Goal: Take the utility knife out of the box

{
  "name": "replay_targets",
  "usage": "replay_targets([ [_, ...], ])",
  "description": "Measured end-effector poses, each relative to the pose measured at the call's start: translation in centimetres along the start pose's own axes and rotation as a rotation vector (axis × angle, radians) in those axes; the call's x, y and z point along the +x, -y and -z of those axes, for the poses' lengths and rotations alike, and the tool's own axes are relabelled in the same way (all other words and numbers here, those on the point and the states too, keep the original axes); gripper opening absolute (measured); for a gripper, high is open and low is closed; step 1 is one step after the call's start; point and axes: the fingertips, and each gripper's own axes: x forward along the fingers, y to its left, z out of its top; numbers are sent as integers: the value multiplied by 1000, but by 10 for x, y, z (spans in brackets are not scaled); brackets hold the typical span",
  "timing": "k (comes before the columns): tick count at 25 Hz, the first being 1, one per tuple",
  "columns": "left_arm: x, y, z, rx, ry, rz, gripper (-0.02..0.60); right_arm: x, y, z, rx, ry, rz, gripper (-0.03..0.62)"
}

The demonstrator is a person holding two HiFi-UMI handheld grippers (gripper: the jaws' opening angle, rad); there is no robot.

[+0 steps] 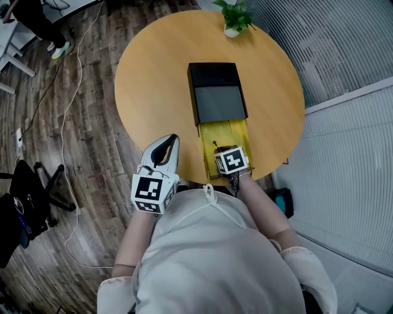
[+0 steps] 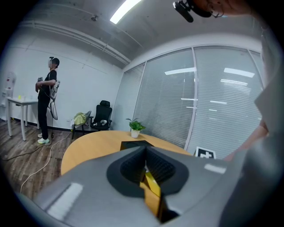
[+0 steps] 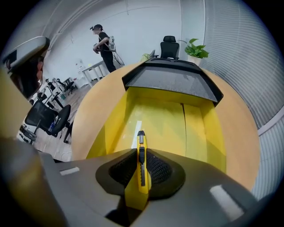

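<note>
A black box (image 1: 216, 92) lies on the round wooden table (image 1: 153, 80), and its yellow drawer (image 1: 228, 132) is pulled out toward me. My right gripper (image 1: 226, 152) points steeply down into the near end of that drawer. In the right gripper view, the right gripper (image 3: 141, 165) is shut on the yellow utility knife (image 3: 140, 137), whose black slider faces up and whose tip sticks out past the pads over the drawer floor (image 3: 168, 119). My left gripper (image 1: 164, 149) is shut and empty at the table's near edge, left of the drawer. The left gripper (image 2: 145, 170) points across the table.
A small potted plant (image 1: 235, 17) stands at the table's far edge. A glass wall with blinds (image 1: 344, 49) runs along the right. On the wooden floor to the left are an office chair (image 1: 37, 184) and a cable (image 1: 70, 104). A person (image 2: 46, 104) stands far off.
</note>
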Motion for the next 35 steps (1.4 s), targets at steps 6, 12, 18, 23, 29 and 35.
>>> replay_targets([
  [6, 1, -4, -1, 2, -1, -2, 6, -2, 0, 1, 30, 13, -12, 66],
  [12, 5, -2, -4, 5, -2, 3, 6, -32, 7, -18, 73, 129, -11, 66],
  [18, 10, 7, -13, 18, 15, 17, 6, -92, 7, -61, 132, 366, -37, 66],
  [23, 11, 12, -33, 41, 51, 17, 6, -151, 5, -96, 111, 561, -24, 66],
  [29, 8, 18, -57, 61, 98, 7, 6, -214, 0, -126, 56, 768, -7, 66],
  [35, 10, 20, -61, 55, 106, 2, 6, -234, -2, -131, 25, 838, 21, 66],
])
